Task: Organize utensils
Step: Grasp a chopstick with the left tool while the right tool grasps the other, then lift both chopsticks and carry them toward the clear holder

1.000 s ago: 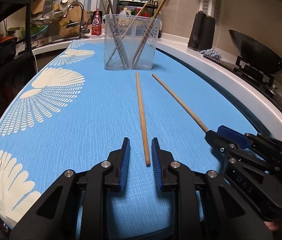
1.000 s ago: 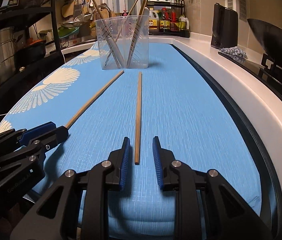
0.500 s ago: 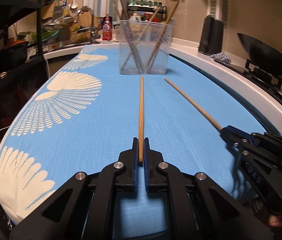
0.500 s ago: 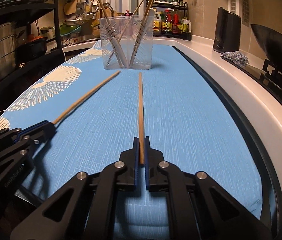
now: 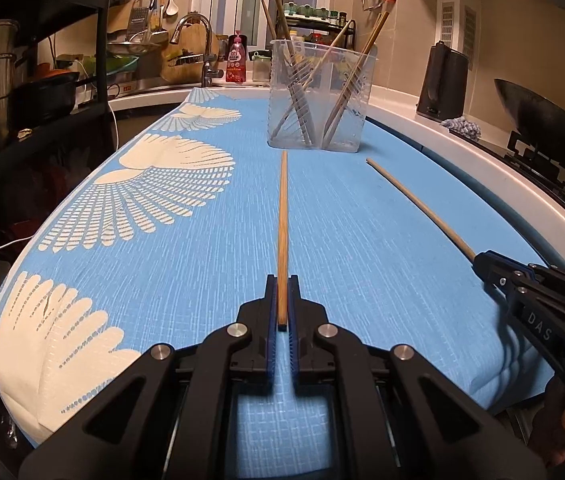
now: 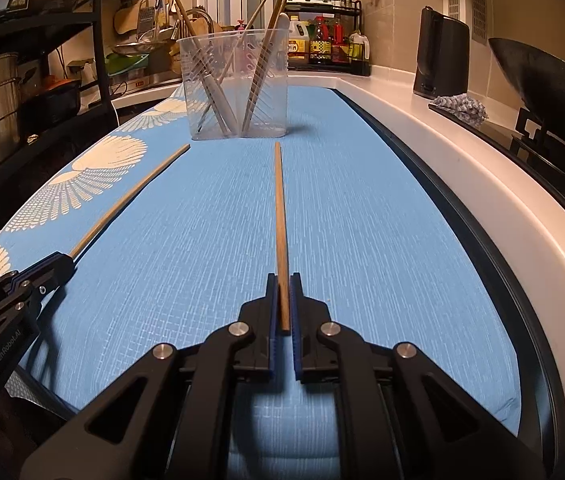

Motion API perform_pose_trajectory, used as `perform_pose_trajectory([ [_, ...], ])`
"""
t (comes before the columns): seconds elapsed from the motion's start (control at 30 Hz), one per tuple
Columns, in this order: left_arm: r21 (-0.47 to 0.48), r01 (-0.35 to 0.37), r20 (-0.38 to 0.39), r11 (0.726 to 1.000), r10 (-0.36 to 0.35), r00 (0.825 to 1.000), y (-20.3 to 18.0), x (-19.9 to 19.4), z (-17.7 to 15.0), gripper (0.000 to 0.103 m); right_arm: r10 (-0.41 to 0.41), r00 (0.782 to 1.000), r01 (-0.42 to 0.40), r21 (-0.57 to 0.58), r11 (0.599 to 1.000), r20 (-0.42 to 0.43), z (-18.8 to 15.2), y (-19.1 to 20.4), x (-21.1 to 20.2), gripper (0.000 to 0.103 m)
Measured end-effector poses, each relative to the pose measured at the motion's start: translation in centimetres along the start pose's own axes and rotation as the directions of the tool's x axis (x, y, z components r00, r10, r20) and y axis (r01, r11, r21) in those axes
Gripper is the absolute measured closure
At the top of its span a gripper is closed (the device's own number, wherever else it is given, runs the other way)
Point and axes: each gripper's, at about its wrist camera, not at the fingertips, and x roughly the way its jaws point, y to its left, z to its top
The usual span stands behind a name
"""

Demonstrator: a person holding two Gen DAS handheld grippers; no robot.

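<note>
Two loose chopsticks (image 5: 283,220) (image 5: 418,204), one clear holder (image 5: 318,96).

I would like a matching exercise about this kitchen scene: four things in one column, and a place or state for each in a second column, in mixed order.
Things:
1. left gripper
2. clear container
3. wok
4. checked rag

Places or states:
A. stands on the blue cloth, several chopsticks leaning inside
B. lies on the white counter beside the black kettle
C. shut on one chopstick
D. sits on the stove at the right edge

Pairs: 1-C, 2-A, 3-D, 4-B
</note>
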Motion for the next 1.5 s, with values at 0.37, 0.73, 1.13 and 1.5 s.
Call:
perform_pose_trajectory([
  [0.37,0.008,-0.008,0.008,1.000,0.008,1.000,-0.2,0.1,-0.1,0.098,0.010,1.000,-0.010,-0.002,1.000,0.000,0.1,-0.1,0.0,0.098],
  [0.73,0.013,-0.012,0.014,1.000,0.012,1.000,-0.3,0.0,-0.1,0.098,0.013,1.000,-0.013,-0.005,1.000,-0.006,0.2,-0.1,-0.1,0.098],
  [1.13,0.060,0.004,0.131,0.998,-0.012,0.991,-1.1,-3.1,2.7,0.098,0.014,0.997,-0.012,-0.014,1.000,0.082,3.5,-0.5,-3.9,0.098],
  [1.5,0.078,0.022,0.148,0.997,-0.034,0.988,-1.1,-5.4,7.2,0.098,0.025,0.986,-0.022,-0.020,1.000,0.162,7.8,-0.7,-7.0,0.098],
])
